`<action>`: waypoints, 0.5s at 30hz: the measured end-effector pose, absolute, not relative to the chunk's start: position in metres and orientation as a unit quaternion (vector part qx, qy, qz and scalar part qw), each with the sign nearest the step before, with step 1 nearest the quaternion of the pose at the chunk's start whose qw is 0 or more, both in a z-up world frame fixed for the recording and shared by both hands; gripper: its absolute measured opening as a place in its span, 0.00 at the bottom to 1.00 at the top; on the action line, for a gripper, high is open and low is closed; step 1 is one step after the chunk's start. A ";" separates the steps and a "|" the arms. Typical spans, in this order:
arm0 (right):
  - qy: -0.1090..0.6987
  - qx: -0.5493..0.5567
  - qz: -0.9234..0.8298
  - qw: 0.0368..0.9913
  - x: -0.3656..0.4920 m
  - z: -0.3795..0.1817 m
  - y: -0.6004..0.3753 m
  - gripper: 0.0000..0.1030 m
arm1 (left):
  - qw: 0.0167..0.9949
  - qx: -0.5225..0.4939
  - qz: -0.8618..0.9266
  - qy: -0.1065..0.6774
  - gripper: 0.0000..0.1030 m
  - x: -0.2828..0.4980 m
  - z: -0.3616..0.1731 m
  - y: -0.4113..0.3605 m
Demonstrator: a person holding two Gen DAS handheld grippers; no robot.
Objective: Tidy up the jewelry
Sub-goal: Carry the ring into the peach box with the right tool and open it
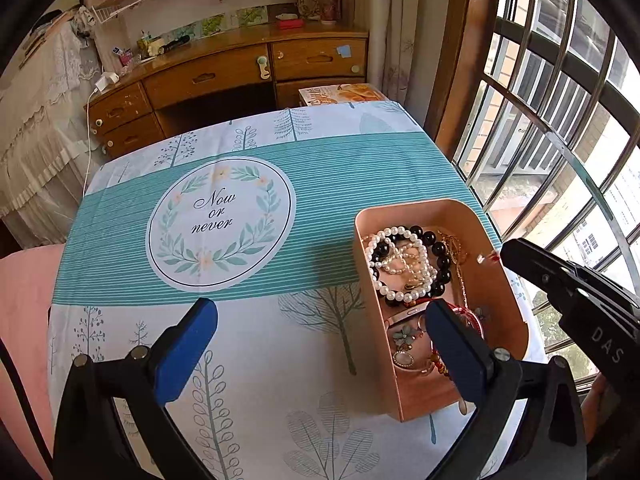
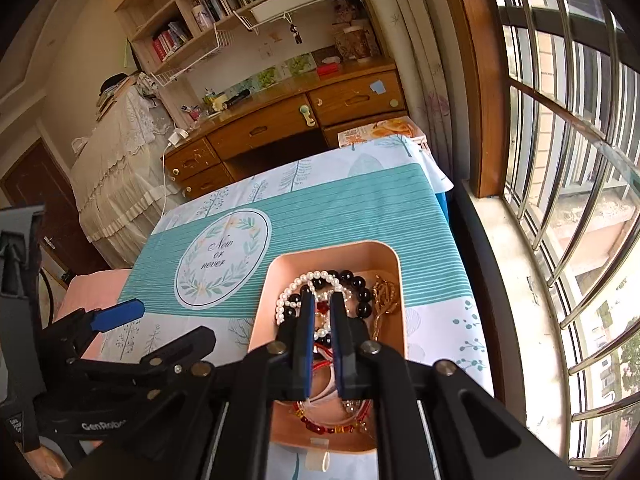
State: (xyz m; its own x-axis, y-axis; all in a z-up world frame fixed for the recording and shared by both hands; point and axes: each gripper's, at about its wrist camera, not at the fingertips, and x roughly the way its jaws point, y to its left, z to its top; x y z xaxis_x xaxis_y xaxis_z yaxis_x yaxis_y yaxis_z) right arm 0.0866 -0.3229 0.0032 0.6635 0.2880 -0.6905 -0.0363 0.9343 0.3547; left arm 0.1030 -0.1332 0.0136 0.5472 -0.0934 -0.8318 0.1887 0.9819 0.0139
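Two blue-padded jaws of your left tool (image 1: 320, 344) stand wide apart in the left wrist view, nothing between them, above the bench (image 1: 304, 360). The bench wears a white and teal striped cloth with tree prints and a round wreath emblem (image 1: 221, 224) reading "Now or never". The peach rectangular plastic tray (image 1: 496, 292) sits at the cloth's right edge, holding a white pearl bracelet (image 1: 394, 236), black bead bracelet and gold chains. Behind stand a wooden desk (image 1: 224, 74) and a barred window (image 1: 560, 120). Your right tool's black arm reads "DAS".

In the right wrist view, your right tool (image 2: 322, 312) is closed, hovering over the tray (image 2: 340, 250); whether it pinches anything you cannot tell. A bookshelf (image 2: 224, 4) hangs above the desk. The left tool (image 2: 120, 316) reads "GenRobo".
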 end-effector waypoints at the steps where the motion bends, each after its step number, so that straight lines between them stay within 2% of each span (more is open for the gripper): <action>1: 0.403 0.161 0.093 0.896 0.089 0.001 -0.323 0.08 | 0.878 0.049 -0.079 0.470 0.99 0.104 0.013 -0.131; 15: 0.386 0.140 0.102 0.906 0.057 0.015 -0.296 0.08 | 0.882 0.029 -0.066 0.465 0.99 0.084 0.021 -0.106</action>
